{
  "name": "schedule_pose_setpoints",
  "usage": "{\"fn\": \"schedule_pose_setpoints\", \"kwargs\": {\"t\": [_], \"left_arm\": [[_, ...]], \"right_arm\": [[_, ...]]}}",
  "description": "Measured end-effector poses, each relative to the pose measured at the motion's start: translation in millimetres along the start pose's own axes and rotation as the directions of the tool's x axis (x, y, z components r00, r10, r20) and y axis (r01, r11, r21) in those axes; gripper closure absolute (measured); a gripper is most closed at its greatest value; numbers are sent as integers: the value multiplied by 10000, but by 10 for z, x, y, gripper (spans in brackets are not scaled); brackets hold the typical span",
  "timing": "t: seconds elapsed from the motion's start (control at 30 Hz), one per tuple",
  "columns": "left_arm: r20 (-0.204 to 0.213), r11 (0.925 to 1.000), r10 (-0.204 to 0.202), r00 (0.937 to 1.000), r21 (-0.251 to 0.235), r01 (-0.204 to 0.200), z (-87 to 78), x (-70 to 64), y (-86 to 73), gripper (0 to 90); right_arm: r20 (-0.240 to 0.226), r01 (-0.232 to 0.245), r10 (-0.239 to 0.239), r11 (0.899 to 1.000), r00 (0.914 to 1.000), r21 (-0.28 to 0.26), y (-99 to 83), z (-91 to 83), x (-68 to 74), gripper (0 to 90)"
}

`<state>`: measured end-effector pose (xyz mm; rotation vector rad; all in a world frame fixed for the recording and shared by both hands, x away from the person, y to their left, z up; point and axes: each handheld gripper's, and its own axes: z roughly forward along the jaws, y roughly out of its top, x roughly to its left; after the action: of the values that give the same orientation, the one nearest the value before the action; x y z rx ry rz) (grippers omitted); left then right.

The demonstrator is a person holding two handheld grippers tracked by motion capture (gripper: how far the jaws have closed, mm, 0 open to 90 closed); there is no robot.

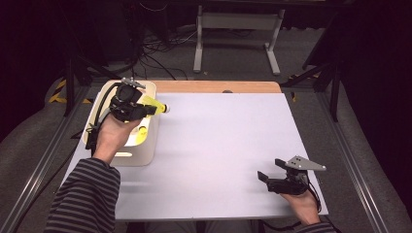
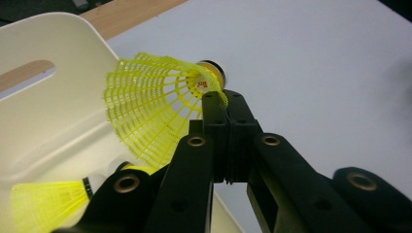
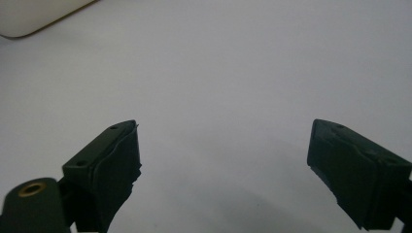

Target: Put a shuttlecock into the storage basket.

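Black two-jaw grippers, left gripper [image 1: 156,109] and right gripper [image 1: 267,174]. Brass rivets [image 2: 196,141] in the linkage. Grey three-cornered plate [image 1: 304,163]; dark striped sleeve [image 1: 87,194].

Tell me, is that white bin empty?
No. In the left gripper view, a second yellow shuttlecock lies inside the white bin, below the shuttlecock pinched in the left gripper.

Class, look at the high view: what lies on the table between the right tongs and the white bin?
Nothing: in the high view the table between the right tongs and the white bin is bare.
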<state>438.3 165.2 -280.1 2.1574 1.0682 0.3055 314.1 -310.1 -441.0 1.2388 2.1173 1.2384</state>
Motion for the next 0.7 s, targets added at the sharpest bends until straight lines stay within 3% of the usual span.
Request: {"fn": "schedule_pose_setpoints", "kwargs": {"t": [0.7], "left_arm": [[-360, 9981, -516, 9980, -358, 503, -163, 188, -91, 899]], "right_arm": [[54, 21, -21, 10000, 10000, -52, 2, -5, -7, 121]]}}
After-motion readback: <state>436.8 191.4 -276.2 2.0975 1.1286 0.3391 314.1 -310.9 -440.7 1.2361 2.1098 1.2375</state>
